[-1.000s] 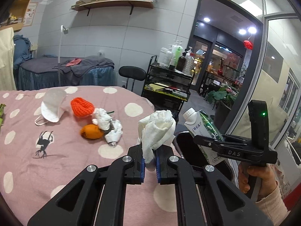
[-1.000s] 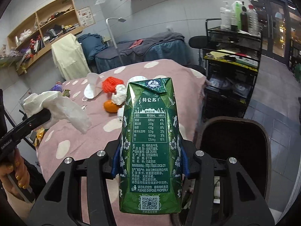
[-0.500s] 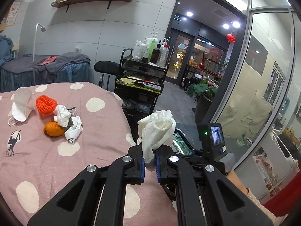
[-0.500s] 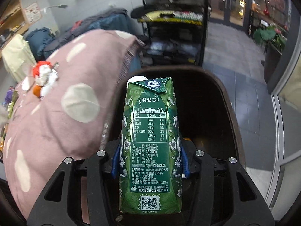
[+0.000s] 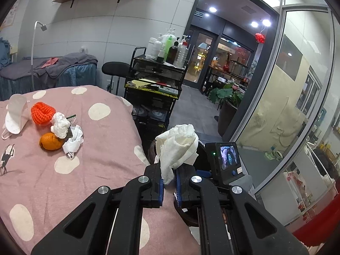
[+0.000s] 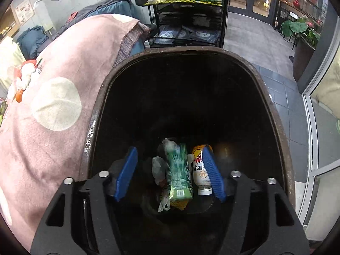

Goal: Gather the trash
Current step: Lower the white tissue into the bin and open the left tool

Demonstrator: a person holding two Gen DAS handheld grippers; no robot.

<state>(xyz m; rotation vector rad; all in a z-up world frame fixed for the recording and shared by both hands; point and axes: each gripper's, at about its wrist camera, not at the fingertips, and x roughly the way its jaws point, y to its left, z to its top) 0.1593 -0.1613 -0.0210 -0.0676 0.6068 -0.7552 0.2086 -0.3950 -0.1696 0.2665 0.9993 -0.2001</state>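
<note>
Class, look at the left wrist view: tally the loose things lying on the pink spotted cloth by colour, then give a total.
White: 3, the face mask, the crumpled tissue and the crumpled wrapper
Orange: 2, the knitted piece and the orange fruit
Total: 5

Left gripper fingers pinched together; right gripper fingers spread wide.

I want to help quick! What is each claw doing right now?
Left claw: closed on the white tissue.
Right claw: open and holding nothing, above the trash bin; the green carton lies inside.
</note>
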